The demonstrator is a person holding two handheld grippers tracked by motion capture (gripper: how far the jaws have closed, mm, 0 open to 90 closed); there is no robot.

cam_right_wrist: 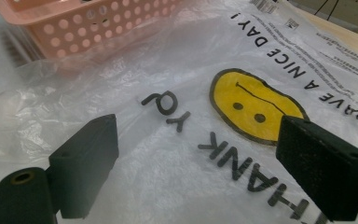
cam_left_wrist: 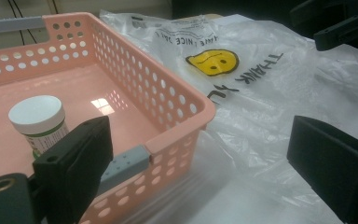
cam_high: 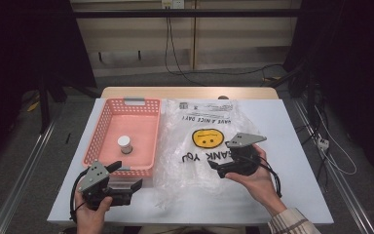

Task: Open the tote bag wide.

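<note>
Both hand-held grippers released: left (cam_high: 126, 176), right (cam_high: 217, 165); jar (cam_high: 124, 144) upright in basket (cam_high: 108, 115).

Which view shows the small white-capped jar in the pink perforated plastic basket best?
The left gripper view: the small white-capped jar sits close, showing its white lid and green-printed label, partly behind that hand-held gripper's jaw. The high view shows it small, standing mid-basket. The right gripper view catches just the pink perforated plastic basket's wall.
</note>
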